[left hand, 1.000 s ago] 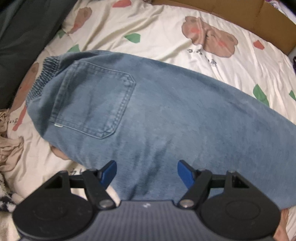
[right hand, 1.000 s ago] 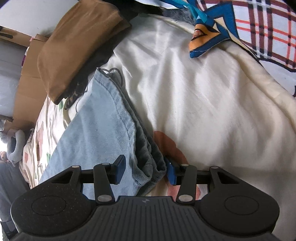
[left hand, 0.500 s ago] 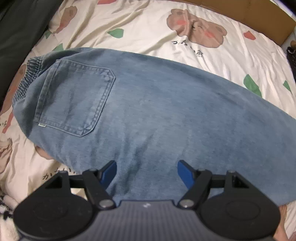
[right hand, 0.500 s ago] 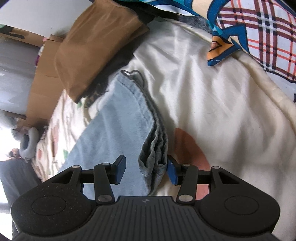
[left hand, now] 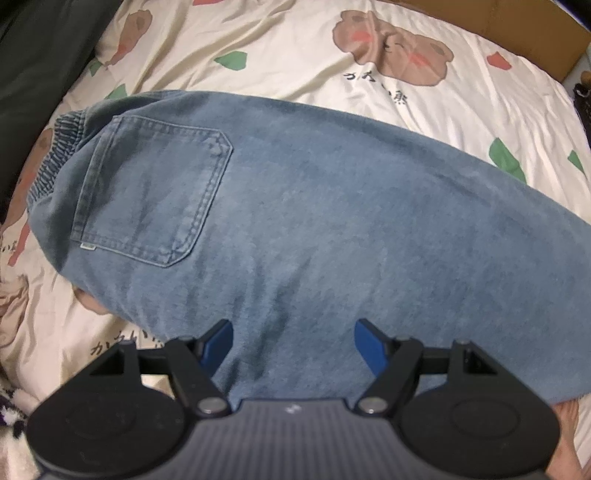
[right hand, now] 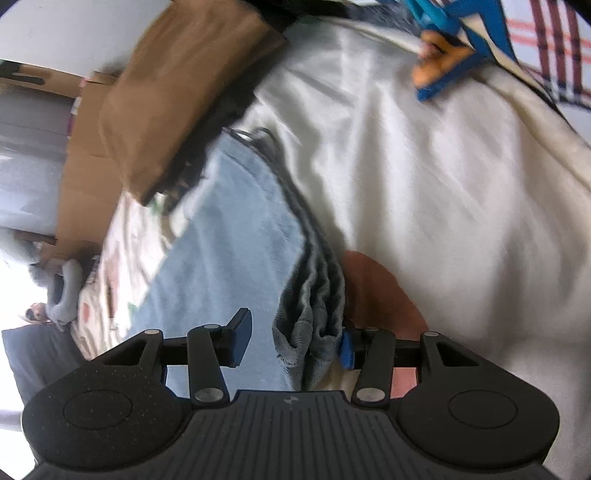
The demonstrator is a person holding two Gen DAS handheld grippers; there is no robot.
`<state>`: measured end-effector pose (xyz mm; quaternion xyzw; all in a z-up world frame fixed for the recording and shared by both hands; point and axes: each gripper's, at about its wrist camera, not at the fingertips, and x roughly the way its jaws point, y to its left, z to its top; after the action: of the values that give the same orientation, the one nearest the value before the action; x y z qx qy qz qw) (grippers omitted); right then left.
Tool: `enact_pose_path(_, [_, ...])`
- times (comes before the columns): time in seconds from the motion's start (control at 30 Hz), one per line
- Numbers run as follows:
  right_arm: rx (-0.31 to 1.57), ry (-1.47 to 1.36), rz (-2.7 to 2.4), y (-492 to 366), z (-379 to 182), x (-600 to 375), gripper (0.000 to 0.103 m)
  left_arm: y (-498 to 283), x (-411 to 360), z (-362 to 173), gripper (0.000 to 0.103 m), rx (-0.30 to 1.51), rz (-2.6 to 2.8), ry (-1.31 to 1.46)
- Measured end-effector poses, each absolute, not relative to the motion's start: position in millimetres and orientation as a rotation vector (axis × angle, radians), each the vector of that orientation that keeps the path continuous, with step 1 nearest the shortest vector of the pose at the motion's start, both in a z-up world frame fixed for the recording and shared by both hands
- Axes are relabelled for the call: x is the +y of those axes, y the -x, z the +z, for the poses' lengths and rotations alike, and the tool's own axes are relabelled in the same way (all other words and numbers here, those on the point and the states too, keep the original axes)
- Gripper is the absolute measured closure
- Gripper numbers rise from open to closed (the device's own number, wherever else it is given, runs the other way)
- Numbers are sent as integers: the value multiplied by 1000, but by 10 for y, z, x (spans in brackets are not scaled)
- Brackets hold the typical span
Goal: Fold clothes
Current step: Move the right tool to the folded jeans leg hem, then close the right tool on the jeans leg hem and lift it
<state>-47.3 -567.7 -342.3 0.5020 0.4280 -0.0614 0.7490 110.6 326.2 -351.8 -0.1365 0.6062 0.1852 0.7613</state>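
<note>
Blue jeans point(left hand: 332, 221) lie flat across the bed, back pocket point(left hand: 147, 192) up and the elastic waistband point(left hand: 55, 155) at the left. My left gripper point(left hand: 293, 332) points steeply down over the jeans' near edge, open, with bare denim below the gap between its pads. In the right wrist view the pale leg point(right hand: 229, 240) of the jeans runs away from me, and its bunched hem point(right hand: 310, 314) sits between the jaws of my right gripper point(right hand: 293, 332). The hem lies against the right pad; a gap shows at the left pad, so the gripper is open.
The cream bedsheet point(left hand: 295, 55) has brown animal prints. Dark cloth point(left hand: 37, 55) lies at the upper left and cardboard point(left hand: 517, 33) borders the far side. A folded brown garment point(right hand: 177, 81), a plaid quilt point(right hand: 535, 37) and a white cover point(right hand: 443, 184) surround the hem.
The right gripper has tilted, and the hem between its jaws now stands more bunched. The left view has shifted only slightly over the jeans.
</note>
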Motion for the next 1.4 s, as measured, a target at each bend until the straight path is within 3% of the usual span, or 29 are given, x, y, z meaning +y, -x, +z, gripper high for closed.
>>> enact_pose_path(0.17, [878, -1126, -48, 433, -3270, -5664, 54, -1104, 3273, -3507, 28, 1324, 424, 306])
enact_pose_path(0.63, [994, -1151, -32, 211, -3598, -5868, 54, -1128, 3222, -3545, 28, 1344, 418, 290])
enact_pose_path(0.67, [986, -1156, -26, 208, -3594, -5879, 56, -1127, 3226, -3549, 28, 1344, 422, 292])
enact_pose_path(0.77, [925, -1216, 28, 240, -3495, -5909, 78, -1118, 3243, -3557, 28, 1340, 438, 308])
enact_pose_path(1.4, [1049, -1142, 71, -246, -3714, -6044, 73, -1098, 3199, -3708, 28, 1366, 455, 332])
